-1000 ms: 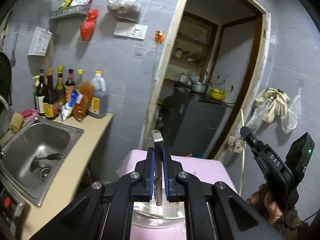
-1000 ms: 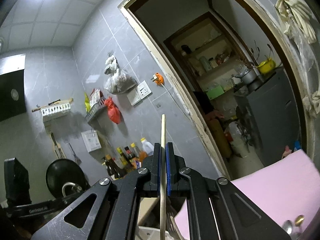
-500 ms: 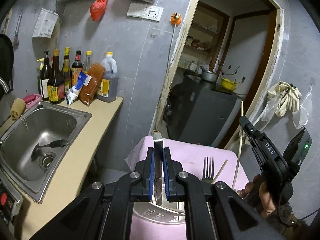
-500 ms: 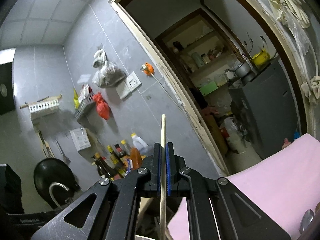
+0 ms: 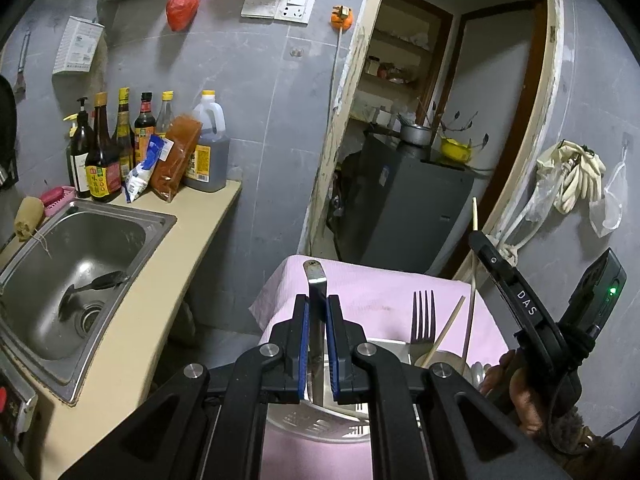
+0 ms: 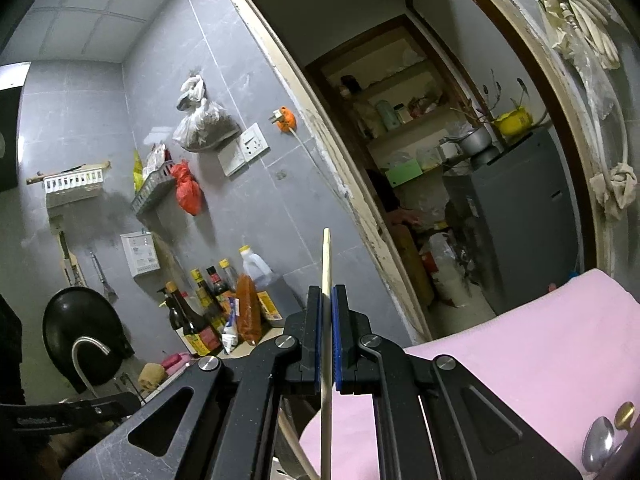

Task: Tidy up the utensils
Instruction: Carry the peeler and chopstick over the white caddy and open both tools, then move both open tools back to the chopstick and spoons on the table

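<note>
Left of the fork (image 5: 423,316), the left hand-held gripper (image 5: 318,312) is clenched on a flat metal utensil handle (image 5: 316,284) above the pink-covered worktop (image 5: 372,292). Right of the fork, a wooden chopstick (image 6: 326,276) stands upright, clamped tight in the right hand-held gripper (image 6: 327,304).

Shiny metal fork (image 5: 423,316), pale wooden chopstick (image 6: 326,320), matt pink cloth (image 6: 540,352), brushed steel sink (image 5: 72,264)
</note>
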### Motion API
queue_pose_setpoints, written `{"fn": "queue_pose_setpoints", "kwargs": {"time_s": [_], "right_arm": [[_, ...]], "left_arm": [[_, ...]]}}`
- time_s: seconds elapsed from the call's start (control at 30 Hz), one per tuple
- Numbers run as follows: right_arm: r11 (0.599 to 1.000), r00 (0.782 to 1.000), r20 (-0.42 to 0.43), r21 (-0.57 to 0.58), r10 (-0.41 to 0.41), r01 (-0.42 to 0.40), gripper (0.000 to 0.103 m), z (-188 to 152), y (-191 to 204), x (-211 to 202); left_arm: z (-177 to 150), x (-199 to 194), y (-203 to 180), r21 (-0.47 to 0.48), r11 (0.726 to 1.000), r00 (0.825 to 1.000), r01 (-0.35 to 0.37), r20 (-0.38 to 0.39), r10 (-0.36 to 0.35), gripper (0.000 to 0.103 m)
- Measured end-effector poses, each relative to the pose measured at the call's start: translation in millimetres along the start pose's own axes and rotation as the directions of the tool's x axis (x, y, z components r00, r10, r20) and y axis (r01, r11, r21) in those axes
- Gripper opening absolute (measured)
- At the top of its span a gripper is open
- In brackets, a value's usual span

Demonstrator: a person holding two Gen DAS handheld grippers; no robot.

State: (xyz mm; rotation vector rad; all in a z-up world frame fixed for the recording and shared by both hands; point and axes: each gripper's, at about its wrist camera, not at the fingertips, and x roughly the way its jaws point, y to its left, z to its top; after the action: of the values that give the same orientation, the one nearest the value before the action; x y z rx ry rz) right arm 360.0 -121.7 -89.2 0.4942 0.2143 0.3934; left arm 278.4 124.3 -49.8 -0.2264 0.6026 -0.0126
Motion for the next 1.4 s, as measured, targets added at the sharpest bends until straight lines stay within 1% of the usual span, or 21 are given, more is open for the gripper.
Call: {"fn": "queue_pose_setpoints", "kwargs": {"time_s": [0.2,0.33,0.43,0.67,0.73,0.77,0.83,0.97,1.07,1.1,1.17,1.23,1.27,1.3,1.33,1.4], "right_arm": [[1.0,1.0,-0.002,0.003,-0.01,0.01,0.005,-2.2,-3.9,0.3],[1.0,1.0,-0.02,-0.003,-0.002,0.002,0.005,-4.1,-3.1,0.5],[1.0,0.999,-0.038,-0.023,0.003,-0.004,0.005,-7.6,-0.8,-3.7],[0.998,0.993,-0.114,-0.061,0.002,-0.009,0.006,-15.2,0.2,-18.0],[0.998,0.991,-0.134,-0.057,-0.004,-0.004,0.012,-16.0,-1.5,-21.6],[0.999,0.99,-0.143,-0.051,-0.007,0.0,0.02,-15.8,-1.7,-23.0],[0.999,0.989,-0.146,-0.032,-0.011,0.006,0.029,-14.6,-5.4,-29.0],[0.999,0.989,-0.145,-0.038,-0.023,0.018,0.031,-6.2,-6.6,-40.4],[0.998,0.99,-0.138,-0.051,-0.039,0.032,0.045,3.9,-7.5,-51.8],[0.998,0.99,-0.135,-0.052,-0.043,0.037,0.047,7.6,-7.5,-54.7],[0.997,0.99,-0.128,-0.059,-0.058,0.051,0.048,16.2,-10.3,-64.7],[0.995,0.99,-0.12,-0.067,-0.075,0.067,0.051,24.4,-12.4,-74.4],[0.995,0.99,-0.114,-0.069,-0.08,0.072,0.053,28.8,-13.7,-79.5],[0.994,0.99,-0.109,-0.073,-0.087,0.079,0.055,33.3,-14.5,-83.9],[0.993,0.99,-0.102,-0.08,-0.095,0.087,0.057,38.2,-15.2,-89.8],[0.991,0.99,-0.093,-0.088,-0.104,0.096,0.064,46.5,-16.8,-99.9]], "left_arm": [[-1.6,2.1,0.6,-0.003,1.0,1.0,-0.001,-0.005,0.001,0.008],[-3.1,2.3,0.4,-0.002,1.0,1.0,-0.002,-0.006,0.002,0.008],[-3.2,1.9,0.4,-0.005,1.0,1.0,0.0,-0.007,0.0,0.008],[-8.2,1.7,5.7,-0.03,1.0,1.0,0.002,-0.01,-0.002,0.008],[-8.0,1.0,5.9,-0.029,1.0,1.0,0.005,-0.01,-0.005,0.008],[-8.4,0.8,5.0,-0.024,1.0,1.0,0.004,-0.014,-0.004,0.008],[-7.6,1.4,2.8,-0.014,1.0,1.0,0.002,-0.023,-0.002,0.008],[-6.4,-1.5,-3.6,-0.002,1.0,1.0,0.006,-0.029,-0.006,0.009],[-4.7,-4.8,-9.6,0.013,1.0,1.0,0.0,-0.016,0.0,0.01],[-4.8,-6.5,-13.0,0.021,1.0,1.0,-0.004,-0.011,0.004,0.013],[-3.8,-8.8,-17.1,0.03,1.0,1.0,-0.001,0.003,0.001,0.019],[-3.7,-13.1,-22.8,0.031,1.0,1.0,-0.005,0.023,0.004,0.036],[-3.1,-14.9,-24.6,0.027,1.0,0.999,-0.005,0.033,0.004,0.041],[-2.7,-17.7,-26.8,0.023,1.0,0.999,-0.003,0.046,0.002,0.049],[-2.2,-20.5,-29.7,0.021,1.0,0.998,-0.001,0.061,0.0,0.052],[-0.5,-24.2,-36.0,0.027,1.0,0.997,0.0,0.075,-0.002,0.054]]}}
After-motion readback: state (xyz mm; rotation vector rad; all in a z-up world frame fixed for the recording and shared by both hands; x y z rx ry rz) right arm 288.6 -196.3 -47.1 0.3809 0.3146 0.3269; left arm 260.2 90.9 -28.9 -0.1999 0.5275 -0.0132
